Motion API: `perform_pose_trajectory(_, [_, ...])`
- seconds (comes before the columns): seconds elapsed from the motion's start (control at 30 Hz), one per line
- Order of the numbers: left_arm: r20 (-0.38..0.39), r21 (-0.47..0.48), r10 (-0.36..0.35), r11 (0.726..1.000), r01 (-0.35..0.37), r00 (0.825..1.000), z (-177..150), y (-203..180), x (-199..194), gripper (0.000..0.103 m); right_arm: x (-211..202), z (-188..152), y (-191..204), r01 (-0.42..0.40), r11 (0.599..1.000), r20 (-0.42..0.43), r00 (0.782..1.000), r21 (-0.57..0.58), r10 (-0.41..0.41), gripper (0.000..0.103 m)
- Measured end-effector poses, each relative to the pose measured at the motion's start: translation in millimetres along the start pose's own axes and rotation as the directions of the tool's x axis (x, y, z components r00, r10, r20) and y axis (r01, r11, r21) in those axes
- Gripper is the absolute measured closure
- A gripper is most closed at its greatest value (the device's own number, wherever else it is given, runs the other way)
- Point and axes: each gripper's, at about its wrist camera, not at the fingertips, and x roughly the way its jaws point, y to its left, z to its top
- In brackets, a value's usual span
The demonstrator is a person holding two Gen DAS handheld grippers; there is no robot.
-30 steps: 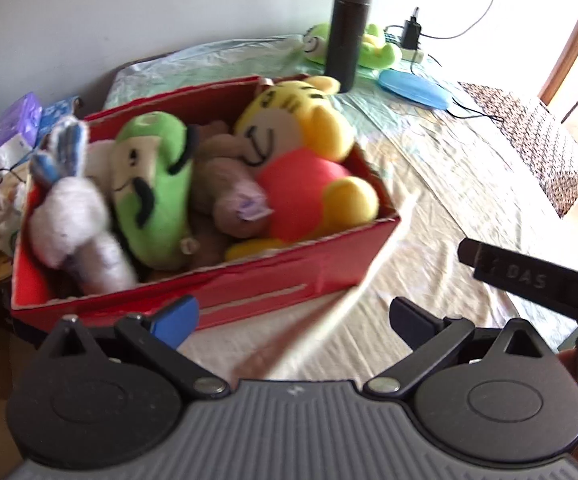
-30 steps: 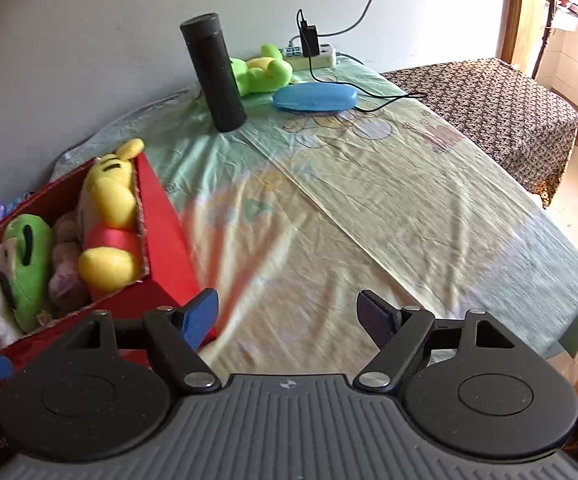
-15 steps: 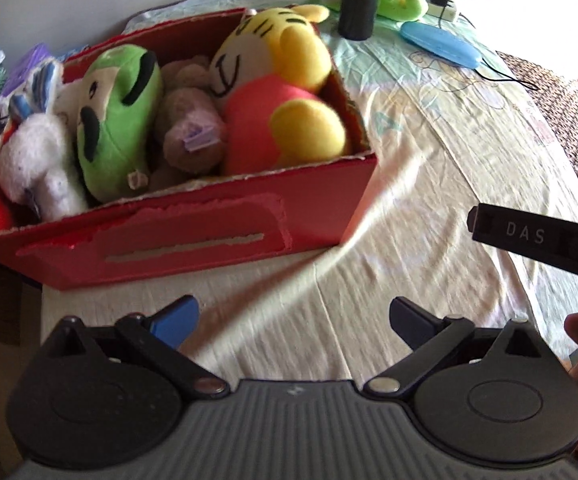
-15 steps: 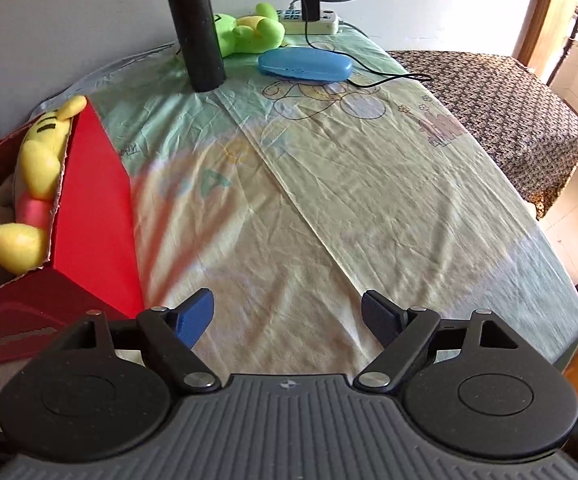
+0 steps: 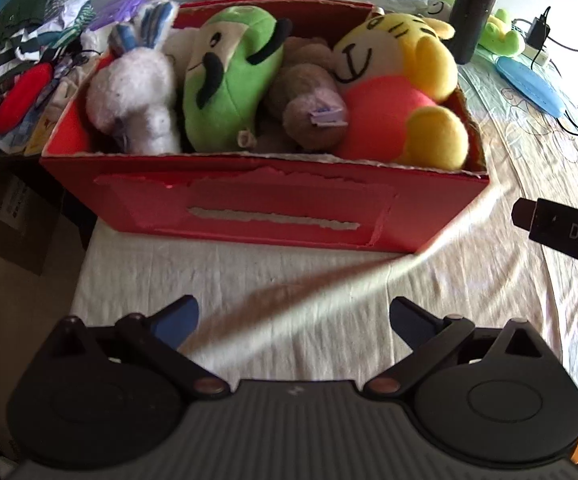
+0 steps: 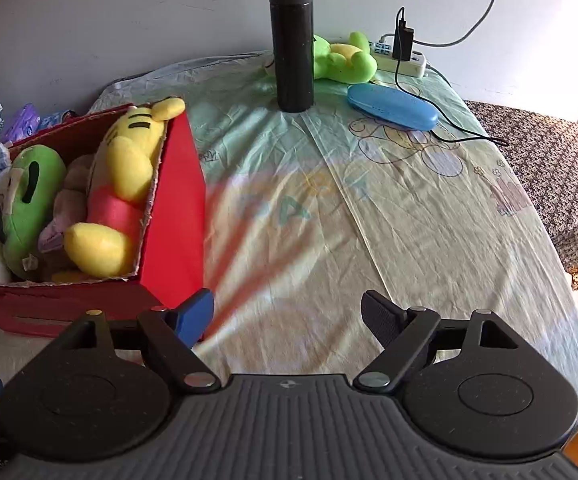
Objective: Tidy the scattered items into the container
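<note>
While the left claw (image 5: 293,316) gapes, the red box (image 5: 273,204) lies beyond.

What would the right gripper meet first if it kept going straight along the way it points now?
Most likely the bare tablecloth. The right gripper is open and empty, tilted downward, with the red box off to its left and the black flask far beyond. Depth is hard to judge.

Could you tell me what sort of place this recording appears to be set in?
Most likely a room in a home. A table under a cartoon-printed cloth holds a red box full of plush toys, a power strip with a charger sits by the wall, and clothes are piled beside the table.
</note>
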Motion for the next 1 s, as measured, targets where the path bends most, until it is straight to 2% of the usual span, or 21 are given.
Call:
perform_pose_trajectory(0.27, [0.049, 0.009, 0.017, 1.000, -0.017, 0.999, 10, 24, -17, 0.002, -19, 8, 18, -0.001, 1.000, 0.071, 0.997, 0.006, 0.000, 0.020])
perform_pose_trajectory(0.43, [0.105, 0.031, 0.047, 0.998, -0.050, 0.993, 28, 44, -34, 0.002, -34, 15, 40, -0.008, 1.000, 0.127, 0.992, 0.005, 0.007, 0.016])
perform_pose_trajectory(0.6, [0.127, 0.023, 0.058, 0.998, -0.061, 0.990, 53, 68, -45, 0.002, -48, 26, 59, -0.006, 1.000, 0.195, 0.981, 0.009, 0.004, 0.012])
perform_pose_trajectory(0.7, [0.147, 0.007, 0.061, 0.998, -0.063, 0.987, 69, 76, -51, 0.002, -52, 37, 69, -0.008, 1.000, 0.203, 0.979, 0.025, 0.002, 0.011])
perform_pose_trajectory(0.83, [0.184, -0.016, 0.058, 0.998, -0.056, 0.981, 82, 80, -57, 0.002, -52, 55, 81, -0.005, 1.000, 0.157, 0.988, 0.014, 0.003, 0.011])
perform_pose_trajectory(1.0, [0.186, -0.014, 0.054, 0.999, -0.052, 0.981, 86, 78, -51, 0.002, -59, 52, 87, -0.010, 0.999, 0.217, 0.976, 0.037, 0.002, 0.011])
